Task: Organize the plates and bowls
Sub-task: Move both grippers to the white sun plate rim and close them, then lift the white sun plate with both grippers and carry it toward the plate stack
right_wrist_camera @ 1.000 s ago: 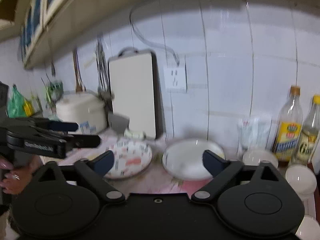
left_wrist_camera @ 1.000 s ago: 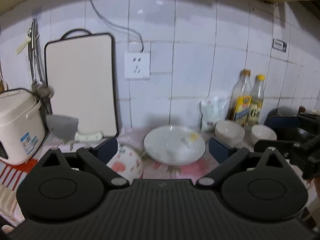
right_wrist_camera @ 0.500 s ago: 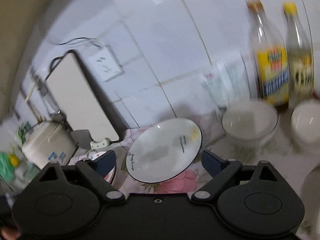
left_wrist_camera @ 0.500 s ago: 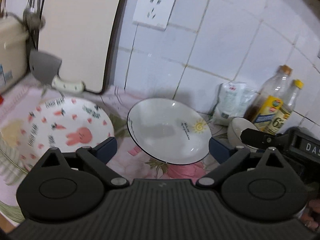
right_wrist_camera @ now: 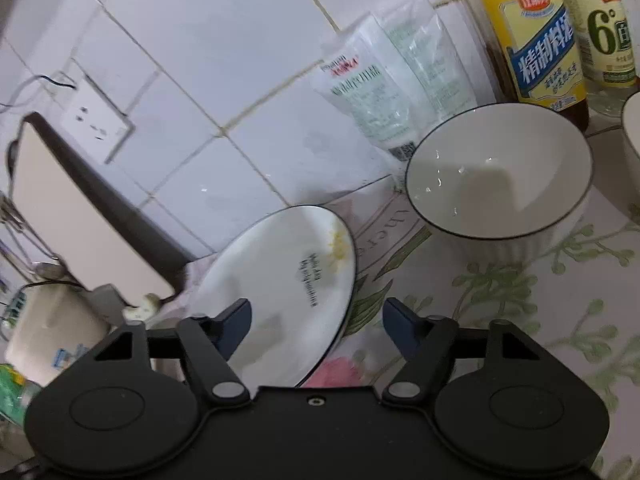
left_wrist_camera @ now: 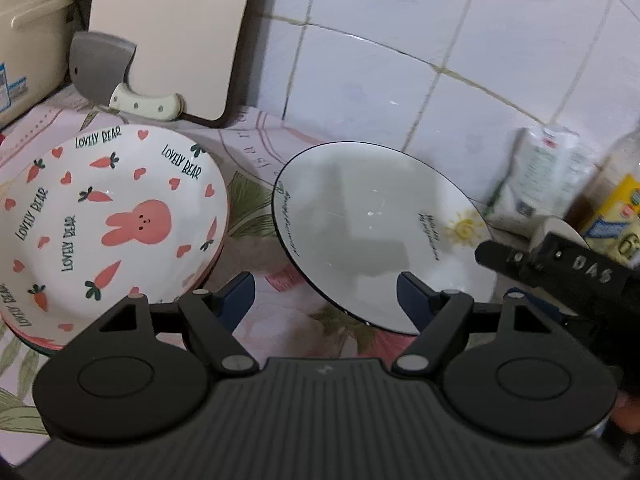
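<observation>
Plates and bowls sit on the flowery cloth (left_wrist_camera: 256, 208) by the tiled wall, and I use the white plate with the black rim (left_wrist_camera: 376, 232) as my marker for where things are. My left gripper (left_wrist_camera: 326, 300) hangs just in front of this plate with its two blue fingers (left_wrist_camera: 240, 294) spread wide, and nothing is between them. One finger is over the near edge of the plate, but I cannot tell if it touches. To the left of the plate, just beside it and not touching, is the bunny plate (left_wrist_camera: 108, 220) with carrots, hearts and the words LOVELY BEAR. It seems to lie on top of other plates, for I see more rims under it. Behind and to the left of the plate, a cutting board (left_wrist_camera: 168, 32) leans on the wall, with a cleaver (left_wrist_camera: 104, 68) in front of it and a rice cooker (left_wrist_camera: 28, 36) further left. My right gripper (right_wrist_camera: 316, 320) hangs over the right edge of the same plate, open wide too and holding nothing. To the right of the plate, near but apart, stands a white bowl (right_wrist_camera: 500, 176), empty and upright. Behind that bowl I see a white bag (right_wrist_camera: 396, 80), a bottle with a yellow label (right_wrist_camera: 536, 36) and a second bottle (right_wrist_camera: 604, 32). Another white dish (right_wrist_camera: 632, 128) peeks in at the far right edge.
</observation>
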`<state>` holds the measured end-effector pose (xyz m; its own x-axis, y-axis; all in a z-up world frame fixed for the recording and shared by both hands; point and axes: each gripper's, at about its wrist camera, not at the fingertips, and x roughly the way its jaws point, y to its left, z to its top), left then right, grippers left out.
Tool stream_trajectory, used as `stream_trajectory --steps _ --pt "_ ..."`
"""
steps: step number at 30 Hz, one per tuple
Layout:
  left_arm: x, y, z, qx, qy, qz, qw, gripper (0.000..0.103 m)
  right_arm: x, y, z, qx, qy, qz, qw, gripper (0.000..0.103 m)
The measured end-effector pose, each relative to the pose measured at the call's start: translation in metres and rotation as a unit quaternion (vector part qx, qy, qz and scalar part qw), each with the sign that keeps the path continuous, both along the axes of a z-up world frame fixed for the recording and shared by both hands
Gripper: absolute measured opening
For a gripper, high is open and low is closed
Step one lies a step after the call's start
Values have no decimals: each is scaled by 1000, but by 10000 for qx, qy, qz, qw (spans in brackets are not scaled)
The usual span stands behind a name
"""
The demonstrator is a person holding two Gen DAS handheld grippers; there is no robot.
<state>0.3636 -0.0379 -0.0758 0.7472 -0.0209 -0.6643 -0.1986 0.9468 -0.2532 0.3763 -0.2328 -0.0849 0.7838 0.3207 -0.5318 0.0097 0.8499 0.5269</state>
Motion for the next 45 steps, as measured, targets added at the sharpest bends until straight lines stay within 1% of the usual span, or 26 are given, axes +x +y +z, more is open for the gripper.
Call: stream_trajectory --steps 1,3,4,7,8,9,10,11,12,13,14,15,17,19,23,30,34,40,43,45 --pt "3 1 -1 -30 11 35 10000 77 5 1 -3 -45 -3 4 10000 69" --pt "10 1 -4 -22 -2 79 10000 73 13 2 -7 -40 -18 7 10000 62" --pt "12 1 -5 3 -7 90 10000 70 16 2 -9 -73 -31 7 10000 61" --pt "20 1 -10 6 24 111 9999 58 24 6 -15 -240 -64 25 9997 50" --pt "22 2 -12 -30 43 105 9999 51 27 6 -17 -240 -55 52 9997 43" --pt "24 3 -15 -87 55 96 9999 48 28 7 -19 -235 -52 71 9997 30" --pt "25 4 -18 -142 70 90 9998 43 29 7 -21 -243 -57 75 9997 24" --pt "26 5 -21 -186 95 97 9997 38 29 7 -23 -269 -70 62 9996 19" --pt "26 6 -24 -209 93 122 9997 37 28 7 -23 -289 -106 39 9995 16" --pt "25 5 -24 -176 6 127 9998 33 28 7 -24 -304 -139 45 9994 16" --pt "26 4 -26 -113 -12 120 9999 27 27 6 -25 -280 -169 66 9994 15" --pt "26 3 -26 -35 -44 107 9999 24 27 4 -26 -245 -184 89 9995 15" --pt "25 2 -25 -3 -54 69 10000 22 27 3 -25 -250 -181 136 9994 15" --pt "23 3 -23 68 -31 15 10000 22 22 6 -22 -414 -169 160 9989 16" --pt "12 6 -19 61 10 -106 9999 22 10 12 -14 -603 -142 178 9979 16" --pt "-22 5 -9 163 -12 -416 9990 22 -25 9 -8 -598 -56 241 9979 18" --pt "-46 5 -5 153 -159 -459 9987 22 -50 9 -4 -616 -120 240 9977 18" --pt "-77 10 3 11 -220 -577 9981 22 -86 9 9 -669 -193 304 9971 19" --pt "-91 14 10 -47 -147 -704 9974 22 -104 11 15 -692 -244 292 9969 19" --pt "-100 15 15 4 -182 -750 9970 22 -113 12 17 -614 -232 297 9974 19"
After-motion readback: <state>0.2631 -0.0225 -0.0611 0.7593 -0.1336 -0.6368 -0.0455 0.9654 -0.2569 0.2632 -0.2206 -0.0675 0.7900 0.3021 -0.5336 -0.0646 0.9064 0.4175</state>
